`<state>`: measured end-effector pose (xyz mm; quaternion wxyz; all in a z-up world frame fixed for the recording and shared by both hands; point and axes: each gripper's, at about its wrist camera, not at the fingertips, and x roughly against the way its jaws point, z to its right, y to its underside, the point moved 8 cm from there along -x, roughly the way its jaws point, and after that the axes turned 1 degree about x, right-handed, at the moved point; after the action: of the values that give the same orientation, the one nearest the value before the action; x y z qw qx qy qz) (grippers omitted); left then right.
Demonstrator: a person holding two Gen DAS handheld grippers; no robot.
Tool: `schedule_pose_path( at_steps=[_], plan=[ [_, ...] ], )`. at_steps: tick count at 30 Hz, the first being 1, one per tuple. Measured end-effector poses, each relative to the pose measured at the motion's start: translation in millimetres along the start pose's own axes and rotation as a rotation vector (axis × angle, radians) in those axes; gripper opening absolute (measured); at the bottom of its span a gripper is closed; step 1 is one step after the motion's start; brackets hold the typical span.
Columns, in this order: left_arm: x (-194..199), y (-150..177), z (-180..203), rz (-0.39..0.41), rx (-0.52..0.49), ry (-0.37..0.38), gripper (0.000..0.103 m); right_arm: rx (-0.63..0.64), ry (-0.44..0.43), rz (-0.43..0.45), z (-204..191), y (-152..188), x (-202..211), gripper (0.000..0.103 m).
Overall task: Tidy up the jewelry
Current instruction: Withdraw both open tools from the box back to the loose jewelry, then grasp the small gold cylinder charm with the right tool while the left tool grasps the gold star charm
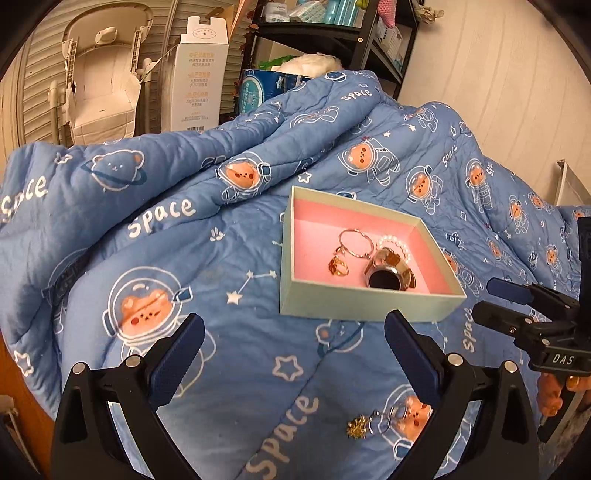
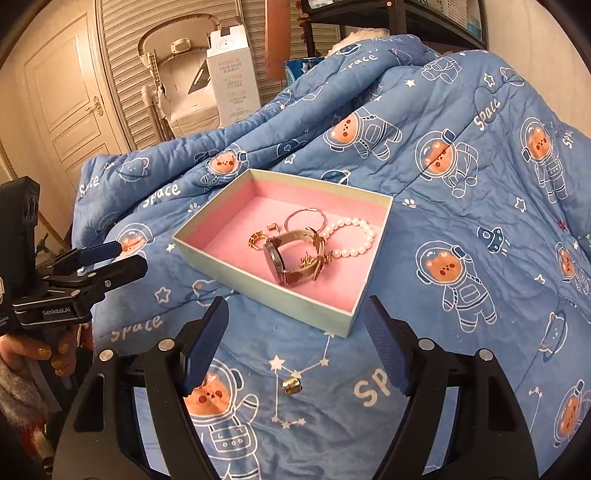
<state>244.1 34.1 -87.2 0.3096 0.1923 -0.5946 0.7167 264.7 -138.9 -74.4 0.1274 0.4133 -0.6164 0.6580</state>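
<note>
A pale green box (image 1: 369, 304) with pink lining lies on the blue space-print quilt (image 1: 166, 266). It holds a watch (image 1: 388, 275), a thin hoop (image 1: 354, 242), a pearl bracelet (image 1: 393, 242) and a gold ring (image 1: 338, 266). My left gripper (image 1: 295, 326) is open and empty just short of the box. A gold snowflake charm on rings (image 1: 369, 424) lies on the quilt below it. In the right wrist view my right gripper (image 2: 295, 312) is open before the box (image 2: 258, 282), with a small gold ring (image 2: 291, 386) on the quilt between its fingers. The watch (image 2: 291, 258) and pearls (image 2: 354, 236) show inside.
The quilt rises in thick folds behind the box (image 2: 461, 129). Each gripper shows in the other's view: right gripper (image 1: 484, 299), left gripper (image 2: 127, 256), both held by hands. A white carton (image 1: 199, 74), a folded baby seat (image 1: 99, 85) and black shelves (image 1: 332, 33) stand behind the bed.
</note>
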Motion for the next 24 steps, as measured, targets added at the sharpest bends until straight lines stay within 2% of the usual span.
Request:
schedule_pose_path(
  at_steps=[6, 13, 16, 20, 24],
  plan=[
    [11.5, 29.8, -3.3, -0.018, 0.003, 0.005, 0.096, 0.036, 0.02, -0.027, -6.6, 25.4, 0.8, 0.075],
    [19.9, 53.0, 4.3, -0.026, -0.041, -0.008, 0.094, 0.05, 0.035, -0.053, -8.8, 47.1, -0.7, 0.075],
    [22.0, 62.4, 14.2, -0.03, -0.081, -0.001, 0.087, 0.035, 0.033, -0.065, -7.1, 53.9, -1.1, 0.075],
    [20.1, 74.4, 25.4, -0.042, -0.153, -0.015, 0.069, 0.027, 0.037, -0.08, -5.1, 62.2, -2.2, 0.075],
    [16.0, 84.1, 33.9, -0.064, -0.192, -0.006, 0.06, 0.021, 0.036, -0.093, -4.2, 69.8, -3.3, 0.075]
  ],
)
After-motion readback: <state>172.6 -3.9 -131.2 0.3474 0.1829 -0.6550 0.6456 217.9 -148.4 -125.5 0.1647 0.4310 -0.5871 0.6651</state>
